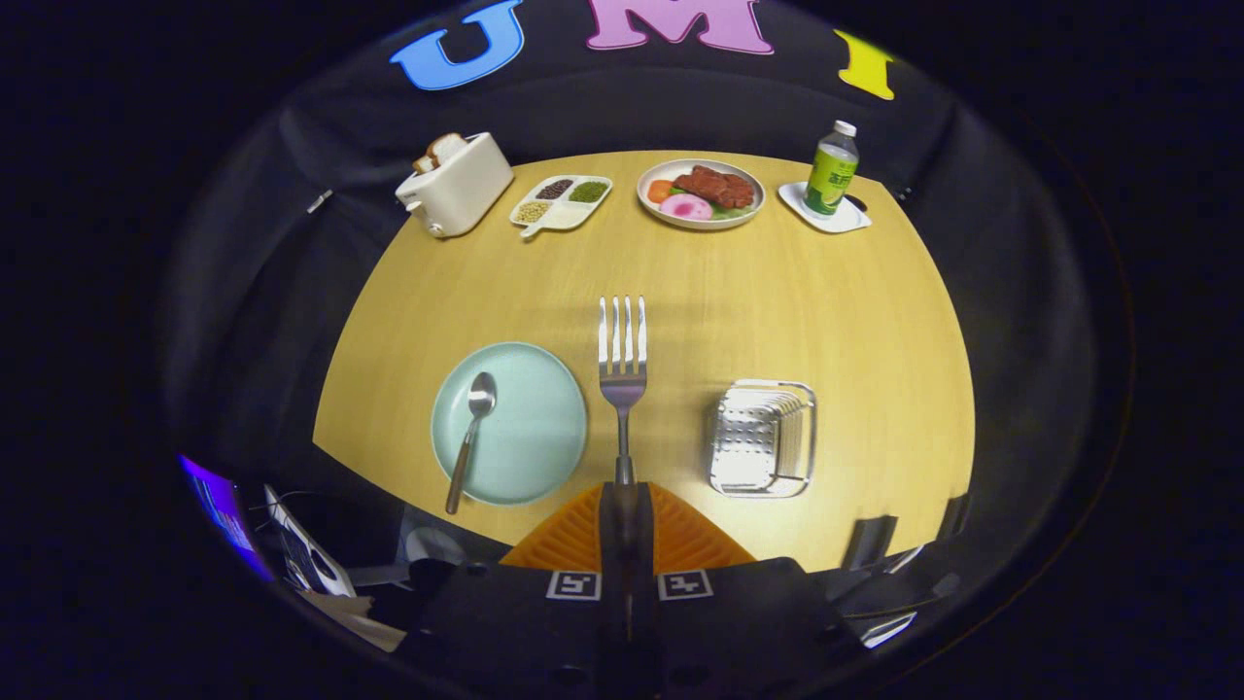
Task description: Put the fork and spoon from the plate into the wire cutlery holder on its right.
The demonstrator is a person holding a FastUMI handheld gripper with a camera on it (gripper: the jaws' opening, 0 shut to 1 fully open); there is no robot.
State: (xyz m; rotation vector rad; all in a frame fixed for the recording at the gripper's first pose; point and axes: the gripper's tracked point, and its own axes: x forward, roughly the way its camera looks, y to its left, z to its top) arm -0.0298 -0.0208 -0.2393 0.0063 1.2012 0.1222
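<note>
Fork (622, 369): lower handle hidden between fingers (573, 535) of hand-held gripper (623, 501), which are closed tight on it.
Table (739, 292): near edge covered by gripper body.
Wire cutlery holder (763, 437): glare, inside can't be made out.
Bottle (832, 170): label too small to read.
Divided tray (562, 204): contents too small to ID.
Clutter below table on spoon (472, 428) side: dark, cut off, unclear.

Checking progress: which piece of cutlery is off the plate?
The fork, clamped by its handle in the gripper; the spoon lies on the plate.
</note>
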